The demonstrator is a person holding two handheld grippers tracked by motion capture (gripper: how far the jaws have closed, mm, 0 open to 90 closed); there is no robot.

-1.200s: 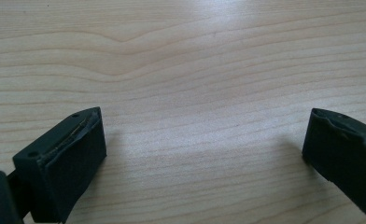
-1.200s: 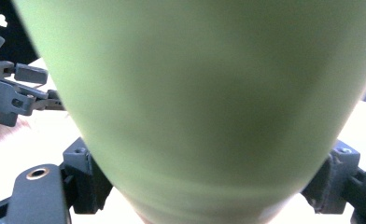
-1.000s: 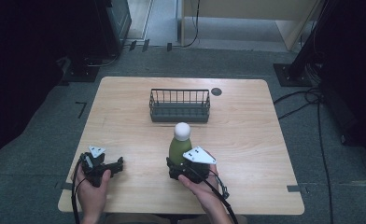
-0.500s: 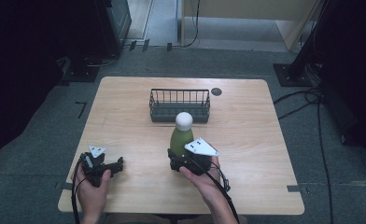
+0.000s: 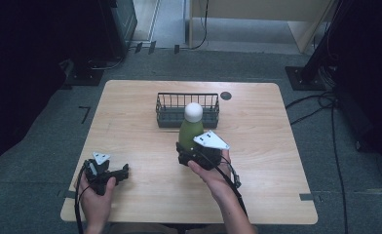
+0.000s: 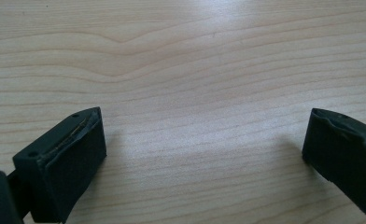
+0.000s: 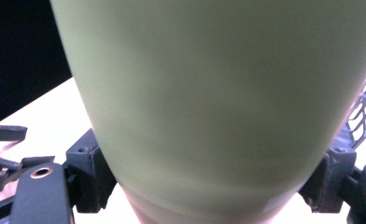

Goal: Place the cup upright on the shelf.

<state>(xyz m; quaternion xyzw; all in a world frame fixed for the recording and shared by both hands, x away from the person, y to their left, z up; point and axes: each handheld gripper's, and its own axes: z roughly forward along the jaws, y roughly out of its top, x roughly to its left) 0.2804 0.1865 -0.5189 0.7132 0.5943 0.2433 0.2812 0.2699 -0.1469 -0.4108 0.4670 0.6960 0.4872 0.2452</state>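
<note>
Standing upright, the green bottle point(image 5: 190, 132) points cap-up in the right gripper point(image 5: 193, 155).

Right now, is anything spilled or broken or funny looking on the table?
Nothing stands out. The green bottle is upright with its white cap on, clamped in the right gripper near the wire basket. The left gripper rests open on the table.

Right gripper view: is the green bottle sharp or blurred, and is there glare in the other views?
Right gripper view: the green bottle is too close, soft and featureless. Left gripper view: a pale sheen lies across the table. High view: surroundings fall into darkness.
</note>
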